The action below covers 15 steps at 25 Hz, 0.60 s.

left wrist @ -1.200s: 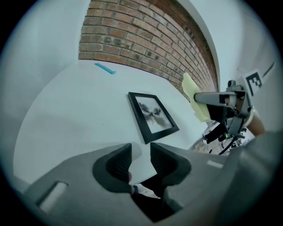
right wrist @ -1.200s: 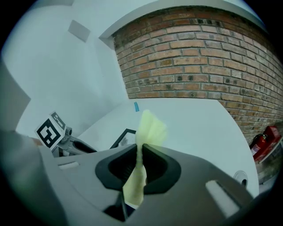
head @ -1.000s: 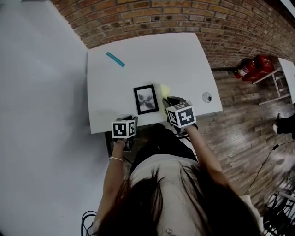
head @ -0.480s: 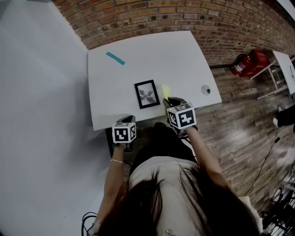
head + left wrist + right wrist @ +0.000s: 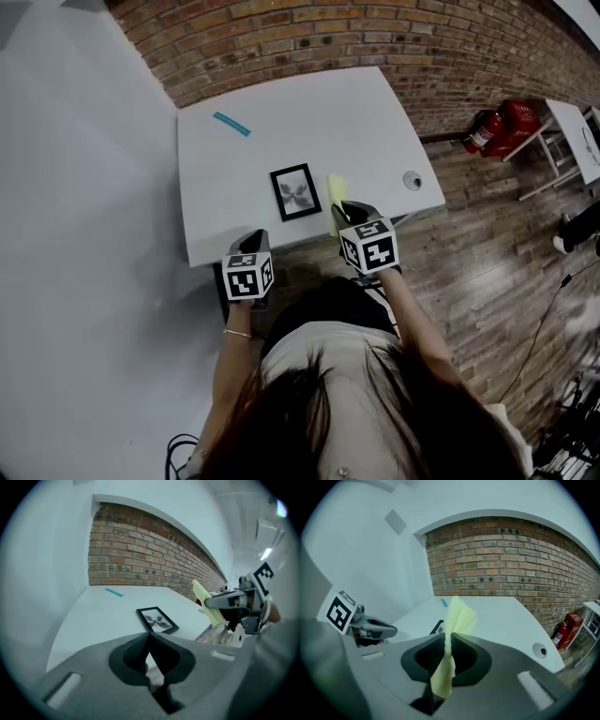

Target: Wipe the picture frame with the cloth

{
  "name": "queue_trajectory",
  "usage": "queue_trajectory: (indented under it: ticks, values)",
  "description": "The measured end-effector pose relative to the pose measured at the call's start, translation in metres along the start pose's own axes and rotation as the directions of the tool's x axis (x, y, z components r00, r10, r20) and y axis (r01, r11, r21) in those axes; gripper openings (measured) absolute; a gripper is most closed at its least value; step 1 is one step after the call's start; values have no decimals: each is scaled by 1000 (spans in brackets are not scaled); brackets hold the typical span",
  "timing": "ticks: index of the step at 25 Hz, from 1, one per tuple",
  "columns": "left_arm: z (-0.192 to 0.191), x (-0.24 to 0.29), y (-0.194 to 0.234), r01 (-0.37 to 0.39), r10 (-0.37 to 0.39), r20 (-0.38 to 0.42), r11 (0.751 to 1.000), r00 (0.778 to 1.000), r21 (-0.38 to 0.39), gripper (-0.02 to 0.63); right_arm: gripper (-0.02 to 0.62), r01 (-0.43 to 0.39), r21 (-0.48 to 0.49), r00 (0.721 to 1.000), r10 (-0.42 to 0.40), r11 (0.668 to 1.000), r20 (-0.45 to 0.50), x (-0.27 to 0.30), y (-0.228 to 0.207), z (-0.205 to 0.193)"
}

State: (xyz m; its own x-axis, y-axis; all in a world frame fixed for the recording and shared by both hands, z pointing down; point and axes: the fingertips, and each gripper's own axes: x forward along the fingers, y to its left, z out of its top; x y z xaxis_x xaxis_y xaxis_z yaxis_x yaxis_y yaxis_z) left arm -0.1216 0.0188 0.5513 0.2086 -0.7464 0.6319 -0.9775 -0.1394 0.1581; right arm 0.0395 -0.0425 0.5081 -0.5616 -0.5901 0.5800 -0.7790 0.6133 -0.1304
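2 grippers: R gripper (image 5: 447, 639) clamps cloth (image 5: 458, 616), L gripper (image 5: 150, 639) fingers just closed, empty; pre-wipe, next prob. cloth onto frame (image 5: 295, 192).

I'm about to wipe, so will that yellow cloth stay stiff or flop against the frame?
Probably floppy: the yellow cloth droops below the shut jaws of the right gripper. Likely light, since that thin pinch holds it up.
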Motion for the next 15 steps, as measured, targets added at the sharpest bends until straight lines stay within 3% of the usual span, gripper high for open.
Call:
queue_trajectory:
  ticks: [7, 15]
  values:
    - [49, -19, -23, -23, 19, 146, 1000, 989, 21, 0, 41, 10, -20, 998, -8, 1000, 59, -15, -13, 14]
    - [93, -39, -58, -25, 15, 273, 999, 962, 32, 0, 40, -6, -90, 985, 21, 996, 173, -44, -23, 40]
